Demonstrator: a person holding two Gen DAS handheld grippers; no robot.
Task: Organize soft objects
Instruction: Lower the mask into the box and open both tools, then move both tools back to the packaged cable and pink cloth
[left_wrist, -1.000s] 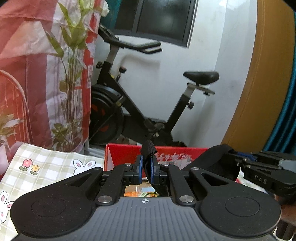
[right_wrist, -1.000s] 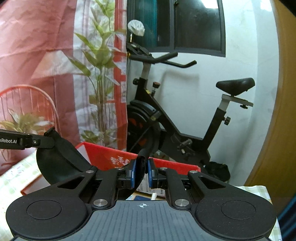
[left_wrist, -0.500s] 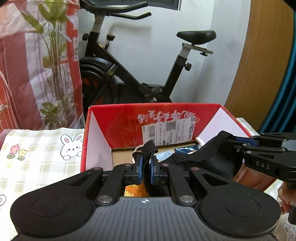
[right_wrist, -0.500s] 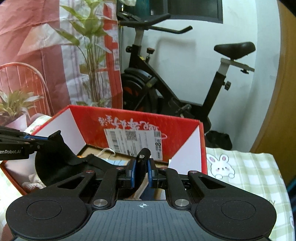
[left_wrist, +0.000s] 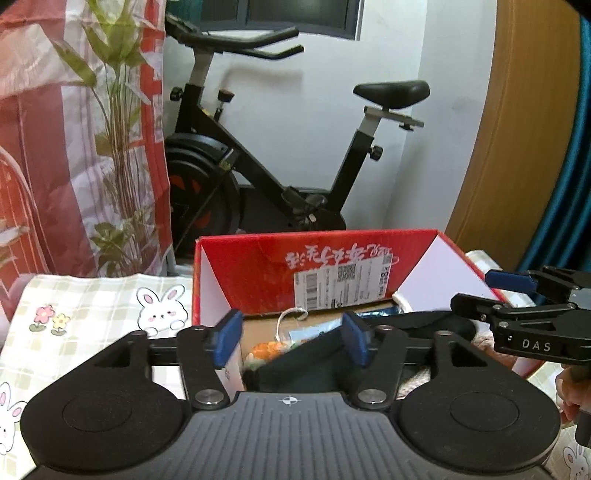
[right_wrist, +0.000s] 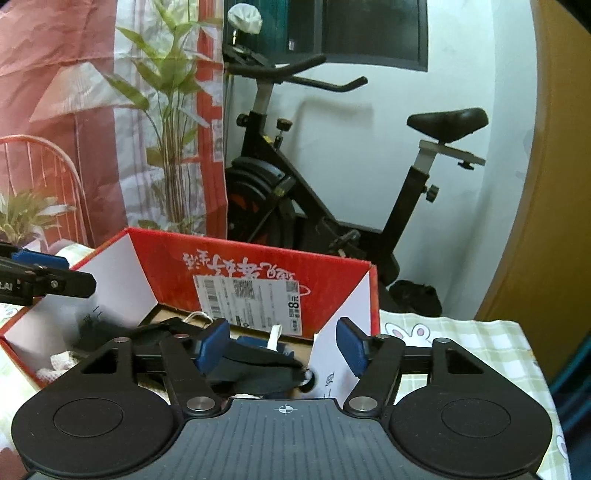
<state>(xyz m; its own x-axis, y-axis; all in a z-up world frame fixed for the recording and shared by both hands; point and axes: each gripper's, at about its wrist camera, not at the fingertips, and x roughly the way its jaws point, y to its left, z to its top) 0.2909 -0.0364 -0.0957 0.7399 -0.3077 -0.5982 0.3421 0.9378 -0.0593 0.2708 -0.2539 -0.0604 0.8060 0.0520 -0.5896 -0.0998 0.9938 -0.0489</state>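
Observation:
A red cardboard box (left_wrist: 258, 266) with white side flaps stands on the table; it also shows in the right wrist view (right_wrist: 166, 266). A black soft cloth (left_wrist: 306, 365) lies inside it, also seen in the right wrist view (right_wrist: 258, 369). My left gripper (left_wrist: 291, 339) is open above the box's near edge, over the cloth. My right gripper (right_wrist: 280, 343) is open over the box's right part, and appears at the right of the left wrist view (left_wrist: 517, 295). An orange soft toy (left_wrist: 266, 349) and pale knitted items (right_wrist: 59, 363) lie in the box.
A checked tablecloth with bunny prints (left_wrist: 92, 314) covers the table. An exercise bike (left_wrist: 277, 166) stands behind the box against the white wall. A red patterned curtain (left_wrist: 74, 147) hangs at the left. A wooden panel (left_wrist: 517, 129) is at the right.
Both grippers held the black cloth shut between their pads, lowered it into the red box, and have now opened; the cloth lies loose in the box.

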